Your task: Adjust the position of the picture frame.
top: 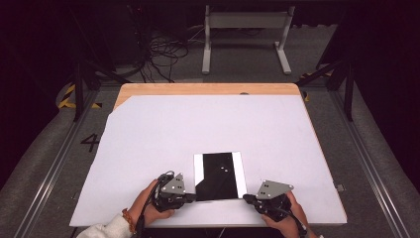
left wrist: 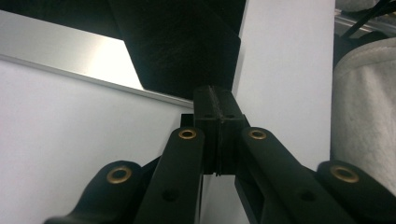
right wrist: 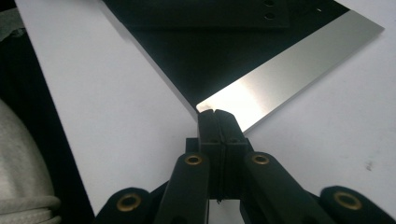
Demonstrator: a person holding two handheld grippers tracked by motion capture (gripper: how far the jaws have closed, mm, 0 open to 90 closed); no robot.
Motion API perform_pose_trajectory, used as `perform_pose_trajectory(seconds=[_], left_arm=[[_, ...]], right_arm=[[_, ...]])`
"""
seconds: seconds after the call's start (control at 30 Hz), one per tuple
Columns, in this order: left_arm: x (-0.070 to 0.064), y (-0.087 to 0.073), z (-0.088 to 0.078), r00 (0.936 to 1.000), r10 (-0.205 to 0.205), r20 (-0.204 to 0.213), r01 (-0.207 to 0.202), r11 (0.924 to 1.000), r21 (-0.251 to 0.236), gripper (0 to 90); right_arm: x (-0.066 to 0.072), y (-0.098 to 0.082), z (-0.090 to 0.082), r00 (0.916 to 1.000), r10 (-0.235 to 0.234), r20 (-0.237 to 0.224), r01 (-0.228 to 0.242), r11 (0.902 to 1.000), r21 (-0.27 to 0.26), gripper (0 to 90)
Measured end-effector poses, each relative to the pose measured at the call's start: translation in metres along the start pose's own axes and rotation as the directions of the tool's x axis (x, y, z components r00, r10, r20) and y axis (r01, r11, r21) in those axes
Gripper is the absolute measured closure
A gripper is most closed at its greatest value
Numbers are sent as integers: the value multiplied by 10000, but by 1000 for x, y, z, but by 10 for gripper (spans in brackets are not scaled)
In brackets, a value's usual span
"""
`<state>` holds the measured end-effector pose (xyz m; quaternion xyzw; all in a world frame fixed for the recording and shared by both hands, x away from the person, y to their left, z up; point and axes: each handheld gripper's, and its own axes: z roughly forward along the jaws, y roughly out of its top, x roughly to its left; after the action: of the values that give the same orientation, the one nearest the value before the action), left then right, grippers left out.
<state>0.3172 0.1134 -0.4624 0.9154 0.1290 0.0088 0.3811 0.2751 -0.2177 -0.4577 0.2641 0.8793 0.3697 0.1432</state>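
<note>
A black cloth (top: 218, 173) lies on a silver plate (top: 239, 173) near the table's front edge; its near-left corner looks folded in. My left gripper (top: 194, 197) is shut, its tips at that near-left cloth edge. The left gripper view shows the closed pads (left wrist: 215, 91) meeting the black cloth (left wrist: 187, 46) beside the bright plate (left wrist: 70, 51). My right gripper (top: 246, 197) is shut too. Its tips (right wrist: 215, 113) touch the near corner where the cloth (right wrist: 210, 56) and the shiny plate strip (right wrist: 289, 70) meet. Whether cloth is pinched I cannot tell.
A white sheet (top: 198, 124) covers most of the wooden table (top: 198, 89). Beyond the table stand a white metal frame (top: 245, 22) and tangled floor cables (top: 163, 54). A pale sleeve (left wrist: 364, 102) lies close behind the grippers.
</note>
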Motion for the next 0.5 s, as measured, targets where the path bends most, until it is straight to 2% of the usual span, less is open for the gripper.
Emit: perform_pose_trajectory(seconds=[0.03,0.1,0.2,0.27,0.33,0.37,0.43,0.5], left_arm=[[1,0,-1,10000,-53,38,53,10000,-44,898],[7,2,-6,9995,-30,-301,26,9999,-135,894],[15,2,-10,9981,-387,-470,365,9983,-461,894],[25,3,-13,9953,-474,-846,432,9978,-509,894],[35,4,-14,9919,-681,-1076,614,9960,-646,893],[41,5,-14,9893,-647,-1308,565,9963,-648,891],[50,5,-13,9859,-915,-1398,809,9935,-803,889],[59,7,-12,9785,-957,-1827,822,9934,-800,878]], right_arm=[[0,0,0,9999,-46,145,46,10000,2,900],[1,0,0,9994,-105,320,105,9999,14,900],[1,0,0,9988,-140,473,140,9999,13,900],[-1,-1,-1,9981,-31,618,32,10000,-10,900],[-3,-2,-1,9972,77,738,-74,10000,-37,900],[-4,-2,-1,9971,165,748,-162,9999,-41,900],[-5,-2,0,9955,395,865,-387,9992,-116,900],[-5,-2,0,9941,484,968,-471,9988,-154,900]])
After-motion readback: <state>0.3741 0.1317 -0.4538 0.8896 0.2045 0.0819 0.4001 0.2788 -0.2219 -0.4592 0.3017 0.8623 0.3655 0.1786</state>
